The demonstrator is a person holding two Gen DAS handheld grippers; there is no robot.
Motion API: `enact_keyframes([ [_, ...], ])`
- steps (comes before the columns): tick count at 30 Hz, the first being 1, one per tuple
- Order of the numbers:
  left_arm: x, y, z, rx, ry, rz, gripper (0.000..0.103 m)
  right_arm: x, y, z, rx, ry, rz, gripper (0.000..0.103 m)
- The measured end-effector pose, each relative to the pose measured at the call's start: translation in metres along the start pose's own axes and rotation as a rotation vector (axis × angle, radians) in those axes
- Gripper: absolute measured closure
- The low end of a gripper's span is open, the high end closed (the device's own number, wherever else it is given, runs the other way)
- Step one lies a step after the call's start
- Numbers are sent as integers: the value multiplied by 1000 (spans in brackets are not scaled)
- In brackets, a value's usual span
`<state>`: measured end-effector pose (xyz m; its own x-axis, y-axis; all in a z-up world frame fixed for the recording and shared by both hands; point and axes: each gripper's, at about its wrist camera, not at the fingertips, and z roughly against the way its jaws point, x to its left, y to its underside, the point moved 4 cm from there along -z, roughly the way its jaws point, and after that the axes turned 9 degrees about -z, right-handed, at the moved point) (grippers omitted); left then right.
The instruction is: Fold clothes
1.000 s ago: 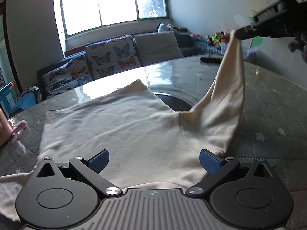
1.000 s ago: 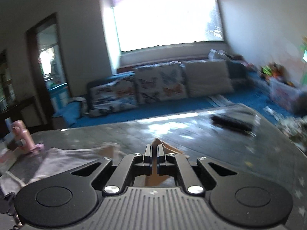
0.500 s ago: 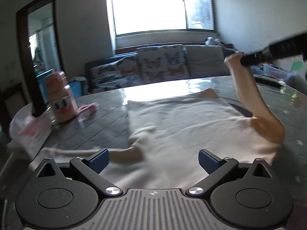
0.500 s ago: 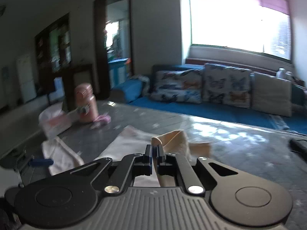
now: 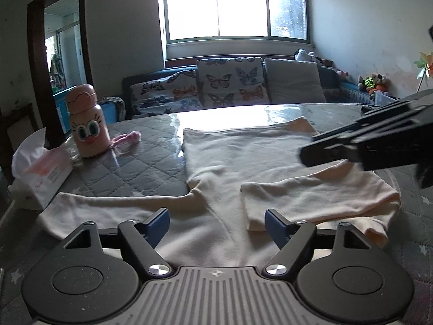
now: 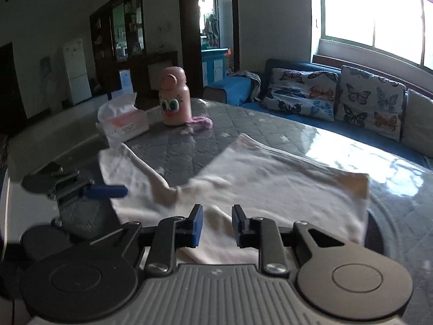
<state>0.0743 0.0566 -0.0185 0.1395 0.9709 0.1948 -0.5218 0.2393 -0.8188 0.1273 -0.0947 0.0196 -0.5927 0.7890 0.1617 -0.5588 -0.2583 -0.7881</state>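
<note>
One sleeve (image 5: 311,197) is lying folded across the shirt (image 5: 243,151); the other sleeve (image 5: 108,205) is awaiting folding. The right claw (image 6: 214,223) is opening, empty; the left claw (image 5: 216,223) is closing, gripping nothing.

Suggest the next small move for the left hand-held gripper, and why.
Probably ease left onto the unfolded sleeve of the cream long-sleeved cotton top: the other sleeve already lies folded across it, and the closing left hand-held gripper has only flat cloth between its fingers.

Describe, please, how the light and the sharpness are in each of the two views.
Left wrist view: the window is overexposed, strong glare lies on the glossy table, the cream shirt is sharp, and the right gripper is slightly blurred. Right wrist view: the shirt is smeared by motion, the room's dark side loses detail, and straight lines bend.
</note>
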Motion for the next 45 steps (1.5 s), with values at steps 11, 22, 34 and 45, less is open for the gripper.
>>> enact_keyframes([
  [11,-25,-8,-29,37,65,-44,51,-75,56,22,149,101,-122,77],
  [22,-33,-12,-38,60,62,-62,98,-84,61,39,114,128,-106,49],
  [34,-47,-104,-4,-130,49,-166,99,-81,70,30,112,166,-60,32],
  [45,-62,-163,22,-268,65,-211,99,-93,71,26,82,235,-79,32],
])
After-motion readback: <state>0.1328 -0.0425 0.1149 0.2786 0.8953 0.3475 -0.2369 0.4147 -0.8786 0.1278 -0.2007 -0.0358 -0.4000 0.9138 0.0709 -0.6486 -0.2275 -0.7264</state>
